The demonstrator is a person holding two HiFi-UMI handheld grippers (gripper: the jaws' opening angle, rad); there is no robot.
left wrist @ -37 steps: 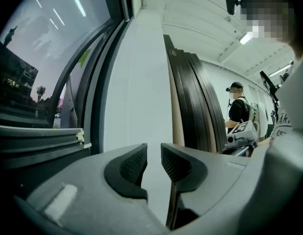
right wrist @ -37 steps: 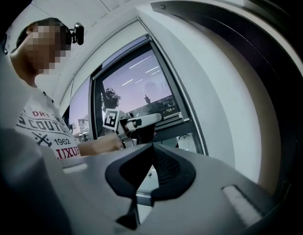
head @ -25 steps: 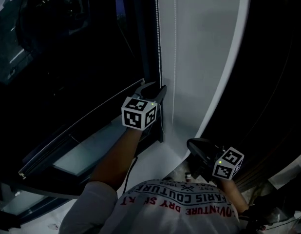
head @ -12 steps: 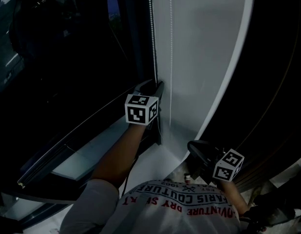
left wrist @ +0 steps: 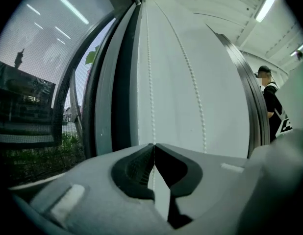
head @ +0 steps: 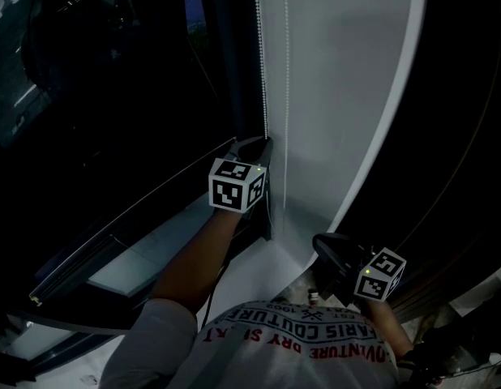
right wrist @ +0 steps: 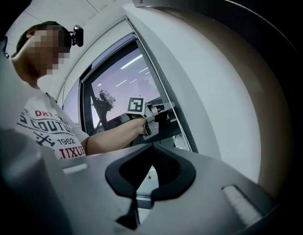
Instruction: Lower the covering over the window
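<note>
A white wall panel (head: 340,71) rises up the middle. Beyond its right edge, a person (left wrist: 270,99) in a dark cap and dark top stands under a lit ceiling strip (left wrist: 265,6). Outdoors, low shrubs (left wrist: 43,155) and a tree (right wrist: 103,102) show against the sky.

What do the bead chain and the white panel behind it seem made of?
The bead chain: small round white beads, dull sheen, probably plastic. The white panel behind it: smooth, seamless, matte, perhaps painted plaster or board; cannot tell which.

Window frame (head: 231,63) hard beside bead chain (head: 260,55)
</note>
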